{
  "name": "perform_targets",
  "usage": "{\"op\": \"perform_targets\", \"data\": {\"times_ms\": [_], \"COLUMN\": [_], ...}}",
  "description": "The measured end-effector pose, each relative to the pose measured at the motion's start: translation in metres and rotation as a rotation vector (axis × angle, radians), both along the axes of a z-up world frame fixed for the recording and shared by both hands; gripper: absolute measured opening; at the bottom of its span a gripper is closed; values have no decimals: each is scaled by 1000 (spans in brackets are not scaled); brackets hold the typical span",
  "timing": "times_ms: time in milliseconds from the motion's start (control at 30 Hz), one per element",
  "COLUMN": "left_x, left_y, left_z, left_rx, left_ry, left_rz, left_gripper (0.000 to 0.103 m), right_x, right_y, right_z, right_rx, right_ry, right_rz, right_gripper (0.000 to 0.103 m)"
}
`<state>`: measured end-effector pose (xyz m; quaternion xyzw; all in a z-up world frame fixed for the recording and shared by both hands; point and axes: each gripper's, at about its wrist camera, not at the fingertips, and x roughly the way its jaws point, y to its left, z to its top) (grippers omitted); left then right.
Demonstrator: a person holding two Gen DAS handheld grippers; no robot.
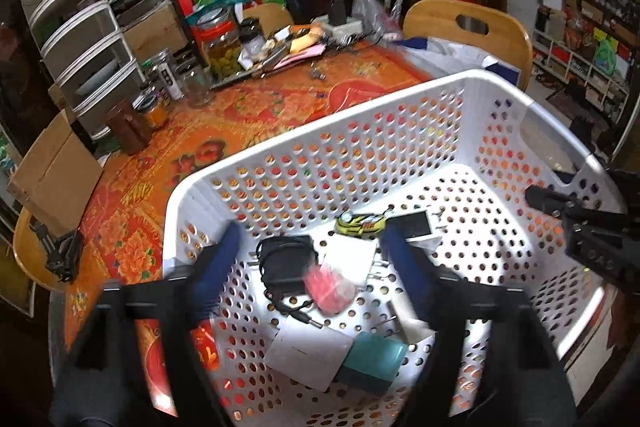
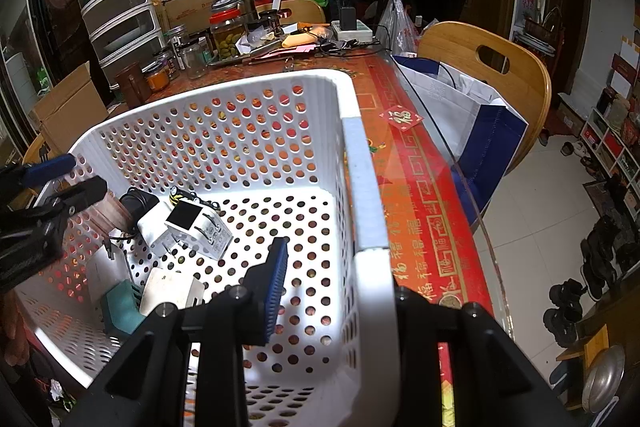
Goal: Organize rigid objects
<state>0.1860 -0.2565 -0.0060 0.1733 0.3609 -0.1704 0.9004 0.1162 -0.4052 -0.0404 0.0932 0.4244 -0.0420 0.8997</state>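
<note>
Pink thing (image 1: 330, 289) in the basket (image 1: 360, 99): blurred, can't tell what it is. Right gripper (image 2: 336, 291): outer finger hidden behind basket's side wall (image 2: 366, 187), so jaw gap can't be judged. Left gripper (image 2: 60, 179) cut off by left edge in right wrist view. Teal box (image 2: 120, 303) partly covered by white box (image 2: 172, 291).

Your basket (image 1: 360, 131) sits on the bench (image 1: 248, 107), near edge. Inside it: power adapter (image 1: 285, 259) far-left, toy car (image 1: 362, 221) behind, white box (image 1: 306, 351) w/ small case (image 1: 372, 357) at its right, nearest you. Jars (image 1: 224, 47) + drawer unit (image 1: 84, 39) behind-left; chair (image 2: 496, 75) right of bench.
</note>
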Motion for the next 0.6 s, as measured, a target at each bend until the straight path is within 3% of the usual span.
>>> {"op": "perform_targets", "data": {"times_ms": [33, 133, 200, 233, 367, 433, 500, 600], "left_x": [-3, -8, -11, -12, -24, -39, -58, -87], "left_y": [0, -3, -2, 1, 28, 51, 87, 141], "left_z": [3, 4, 6, 7, 17, 29, 42, 57], "left_rx": [-4, 10, -6, -27, -97, -119, -156, -249], "left_ry": [-20, -51, -58, -52, -77, -142, -201, -223], "left_rz": [-4, -18, -30, -45, -40, -12, 30, 83], "left_gripper": [100, 103, 103, 103, 103, 103, 103, 103], "right_x": [0, 1, 1, 1, -14, -38, -69, -119], "right_y": [0, 1, 3, 3, 4, 6, 11, 31], "right_z": [0, 1, 1, 2, 11, 30, 50, 75], "right_rx": [0, 4, 13, 12, 4, -33, -14, -11], "right_ry": [1, 1, -10, -15, 4, -67, -172, -358], "right_rz": [-1, 2, 20, 23, -14, -57, -76, -114], "right_gripper": [33, 39, 79, 85, 87, 92, 103, 103]}}
